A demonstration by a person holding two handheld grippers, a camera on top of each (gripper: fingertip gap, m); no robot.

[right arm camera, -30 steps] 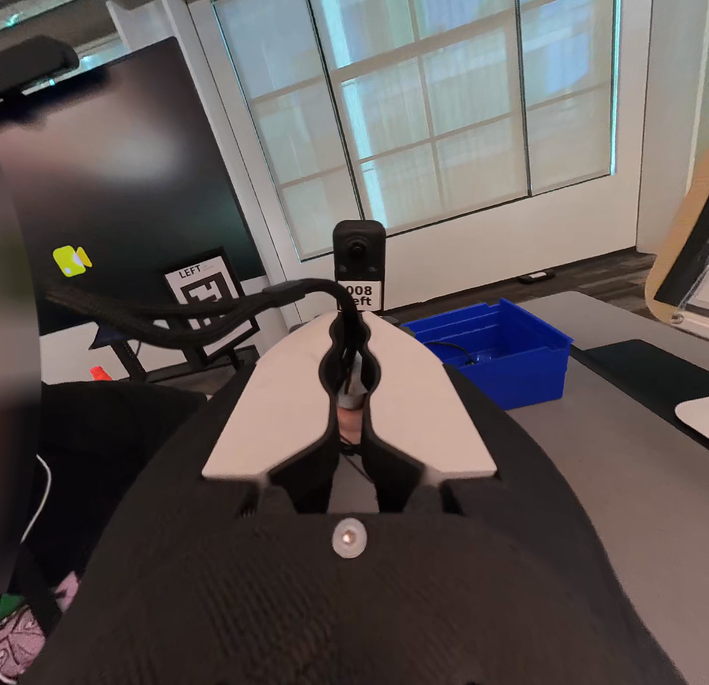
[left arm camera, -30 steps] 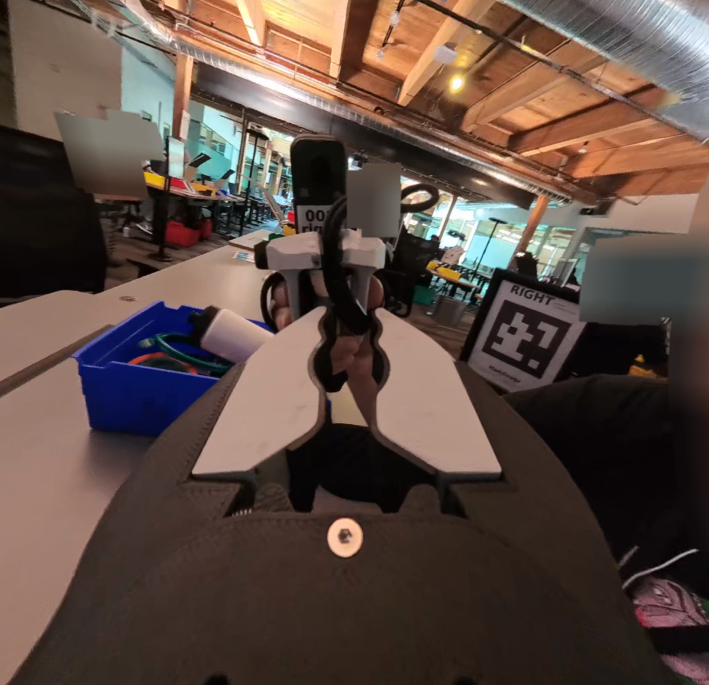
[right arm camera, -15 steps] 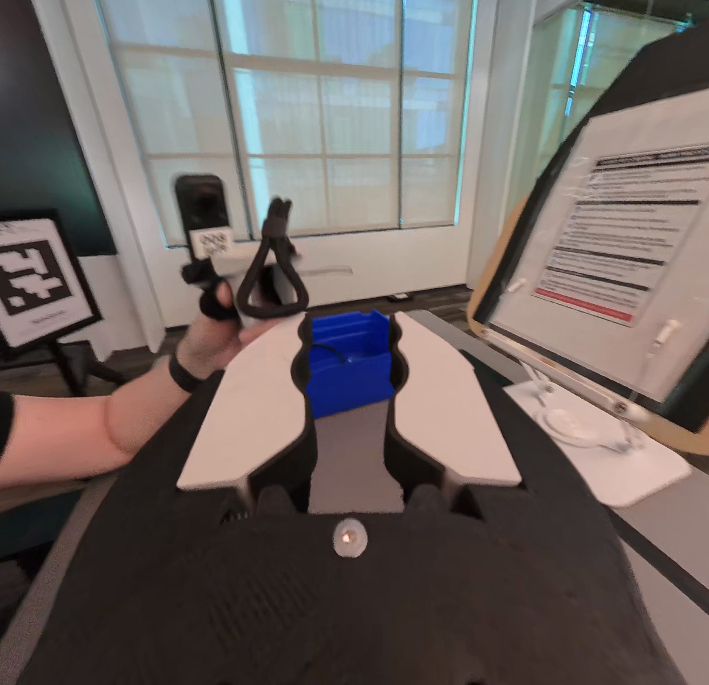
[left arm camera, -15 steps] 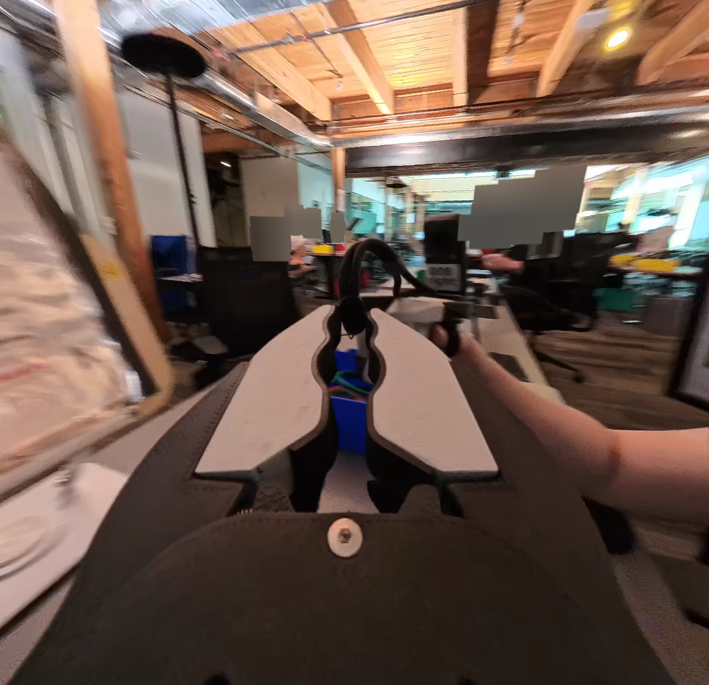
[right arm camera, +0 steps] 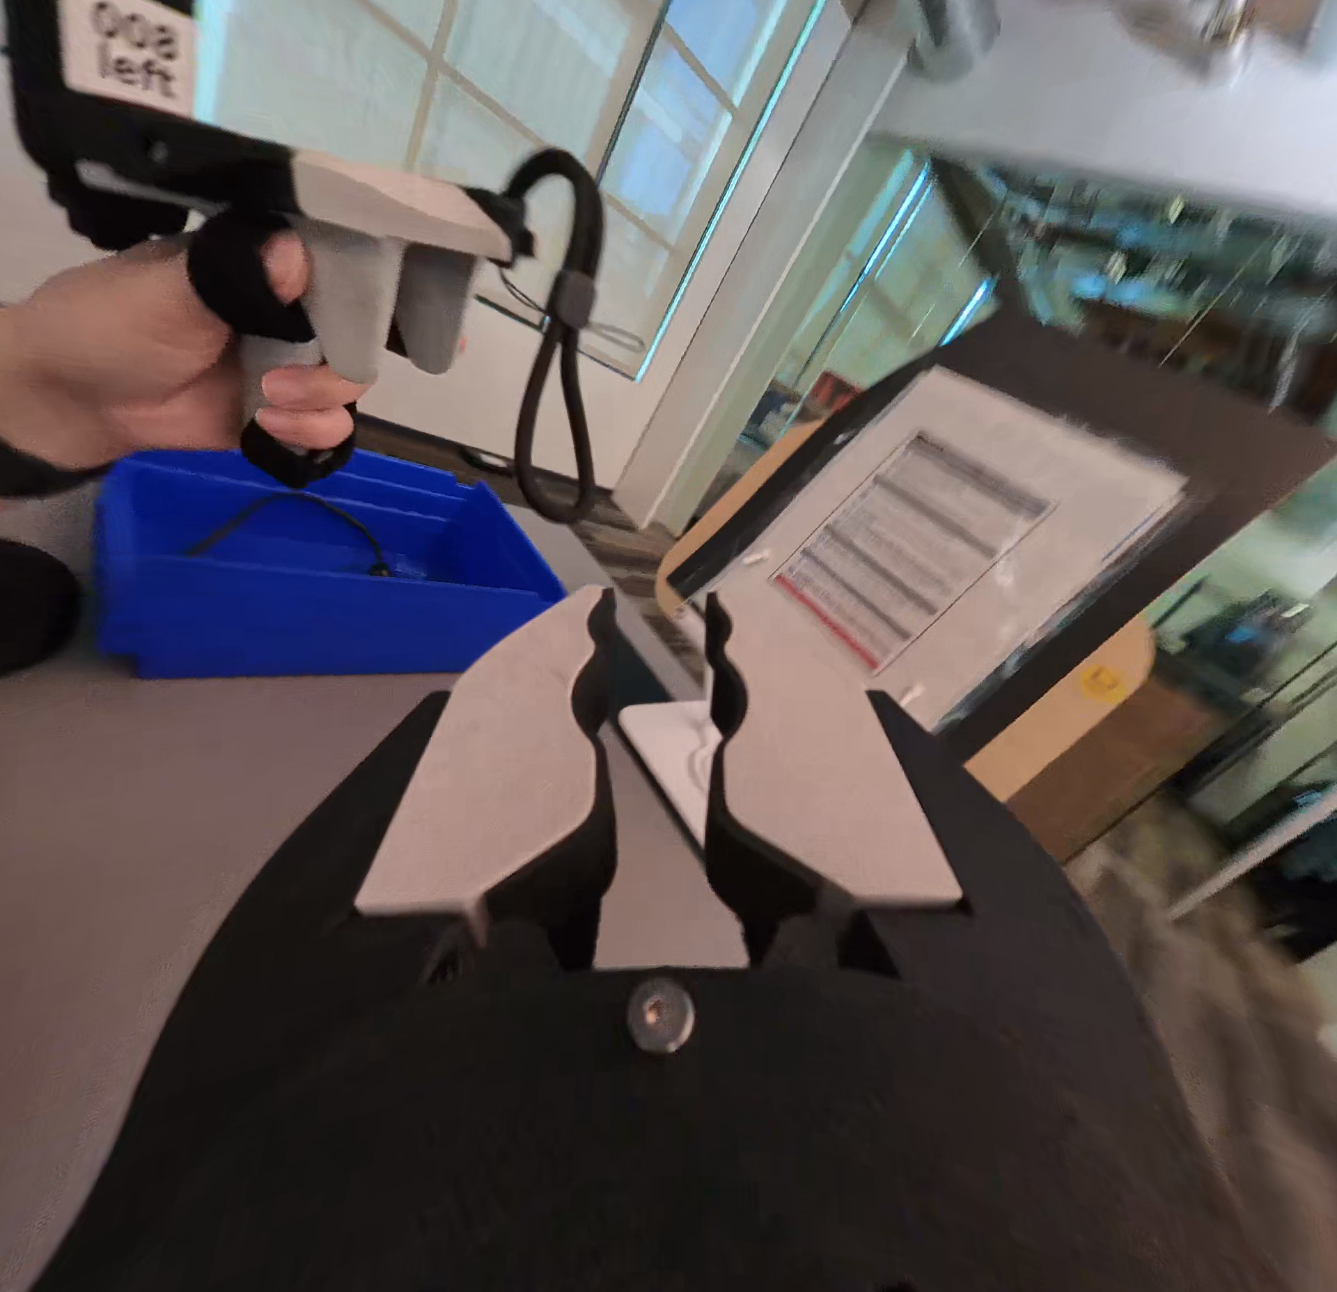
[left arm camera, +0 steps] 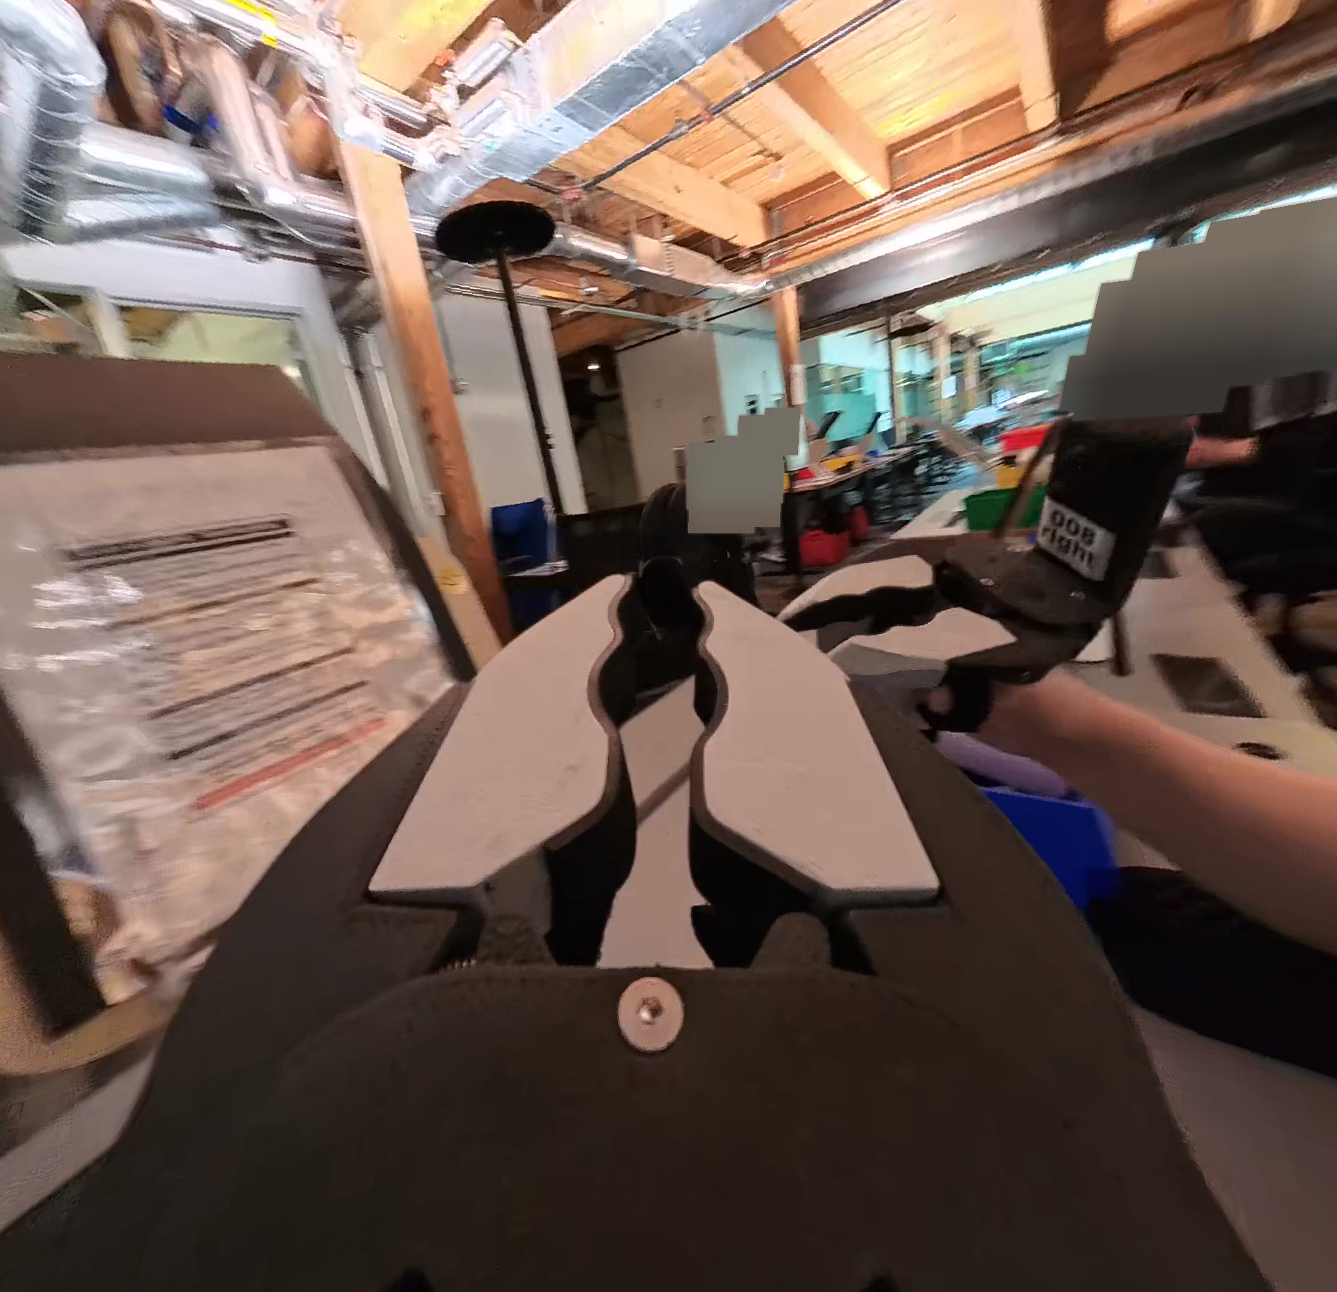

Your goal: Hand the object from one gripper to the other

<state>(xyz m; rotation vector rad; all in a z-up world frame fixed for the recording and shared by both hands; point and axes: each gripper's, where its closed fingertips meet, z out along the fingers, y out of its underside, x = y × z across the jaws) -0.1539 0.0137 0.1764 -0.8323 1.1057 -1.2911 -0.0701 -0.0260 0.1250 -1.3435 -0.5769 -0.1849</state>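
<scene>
A black cord loop (right arm camera: 561,360) hangs from my left gripper (right arm camera: 510,227), which is shut on its top end at the upper left of the right wrist view, above the blue bin (right arm camera: 289,592). In the left wrist view the cord (left arm camera: 662,606) sits pinched between my left gripper's (left arm camera: 662,583) tips. My right gripper (right arm camera: 658,606) is open and empty, lower and to the right of the cord, apart from it. It also shows in the left wrist view (left arm camera: 810,613), at the right, held by a hand.
The blue bin holds a thin black cable (right arm camera: 304,512) and stands on the grey table (right arm camera: 181,787). A framed printed sheet (right arm camera: 911,534) leans at the table's far side, with a white pad (right arm camera: 669,747) in front of it. A forearm (left arm camera: 1157,787) crosses above the bin (left arm camera: 1042,830).
One second ago both grippers were shut on the cord. My right gripper has opened and pulled away, tilting toward the framed sheet. My left gripper keeps the cord and has swung left.
</scene>
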